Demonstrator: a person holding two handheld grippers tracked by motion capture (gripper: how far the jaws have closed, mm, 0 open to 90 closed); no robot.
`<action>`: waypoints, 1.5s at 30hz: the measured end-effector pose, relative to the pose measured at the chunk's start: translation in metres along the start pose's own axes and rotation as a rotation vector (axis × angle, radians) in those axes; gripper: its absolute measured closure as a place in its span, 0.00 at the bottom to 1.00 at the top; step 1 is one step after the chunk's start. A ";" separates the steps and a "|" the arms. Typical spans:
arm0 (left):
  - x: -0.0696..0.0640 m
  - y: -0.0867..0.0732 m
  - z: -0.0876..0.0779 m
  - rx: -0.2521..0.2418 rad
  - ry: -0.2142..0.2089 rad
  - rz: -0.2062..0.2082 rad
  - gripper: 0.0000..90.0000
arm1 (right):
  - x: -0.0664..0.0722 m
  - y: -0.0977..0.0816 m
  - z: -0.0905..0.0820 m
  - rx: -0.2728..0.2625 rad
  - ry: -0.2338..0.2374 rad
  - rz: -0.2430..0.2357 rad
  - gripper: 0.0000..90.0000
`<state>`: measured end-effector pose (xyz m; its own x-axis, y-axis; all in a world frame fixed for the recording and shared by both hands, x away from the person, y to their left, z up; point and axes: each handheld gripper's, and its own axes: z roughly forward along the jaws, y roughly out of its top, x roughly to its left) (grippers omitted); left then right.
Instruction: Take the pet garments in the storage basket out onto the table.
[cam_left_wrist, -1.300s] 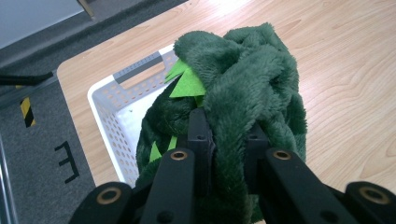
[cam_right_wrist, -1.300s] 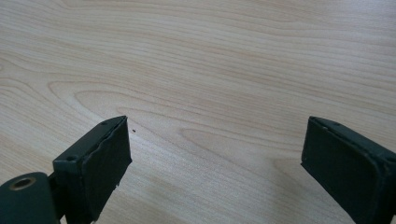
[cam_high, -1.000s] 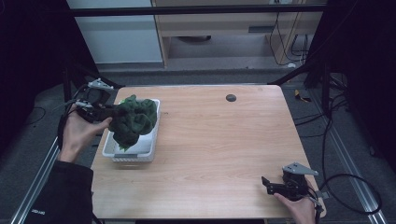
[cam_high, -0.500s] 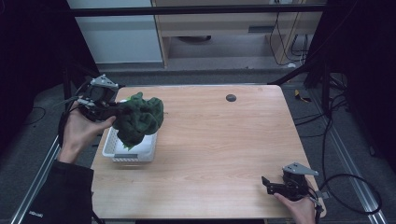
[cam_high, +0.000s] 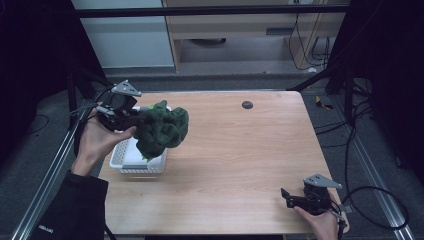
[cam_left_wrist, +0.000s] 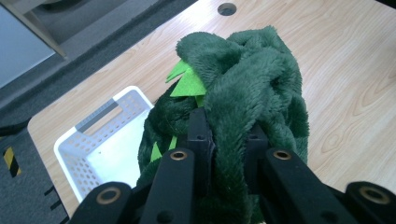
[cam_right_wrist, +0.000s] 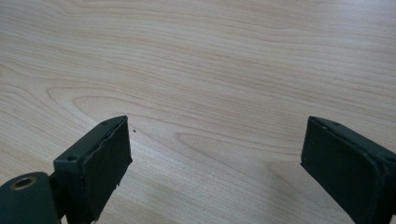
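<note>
Wooden tabletop (cam_high: 235, 165) carried a white basket (cam_high: 131, 162) at nine o'clock, above which the left hand-held gripper (cam_high: 131, 119), clamped on a fold, held the soft, light green plush (cam_high: 162, 130).

Basket (cam_high: 131, 161) sits at the table's (cam_high: 240, 165) left edge. Plush toy (cam_high: 161, 129) hangs in my left tongs (cam_high: 131, 119), above the basket's right side. My right tongs (cam_high: 290, 199) are at the near right corner, well apart. Small hole (cam_high: 247, 104) at the far middle.
</note>
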<state>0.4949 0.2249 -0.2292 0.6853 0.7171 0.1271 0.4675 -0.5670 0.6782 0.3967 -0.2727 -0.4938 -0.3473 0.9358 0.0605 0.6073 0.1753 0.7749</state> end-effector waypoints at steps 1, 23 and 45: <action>-0.001 0.002 0.000 -0.007 0.004 0.011 0.88 | 0.001 0.000 0.000 0.004 0.003 0.010 0.09; -0.037 0.034 0.015 0.004 -0.053 0.089 0.88 | 0.000 0.001 -0.001 -0.006 0.003 0.009 0.09; -0.069 0.051 0.046 0.039 -0.130 0.161 0.88 | -0.001 0.001 -0.001 -0.013 0.003 0.006 0.09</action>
<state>0.4976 0.1277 -0.2366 0.8179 0.5591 0.1355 0.3657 -0.6871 0.6278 0.3966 -0.2734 -0.4926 -0.3457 0.9360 0.0671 0.6002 0.1655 0.7826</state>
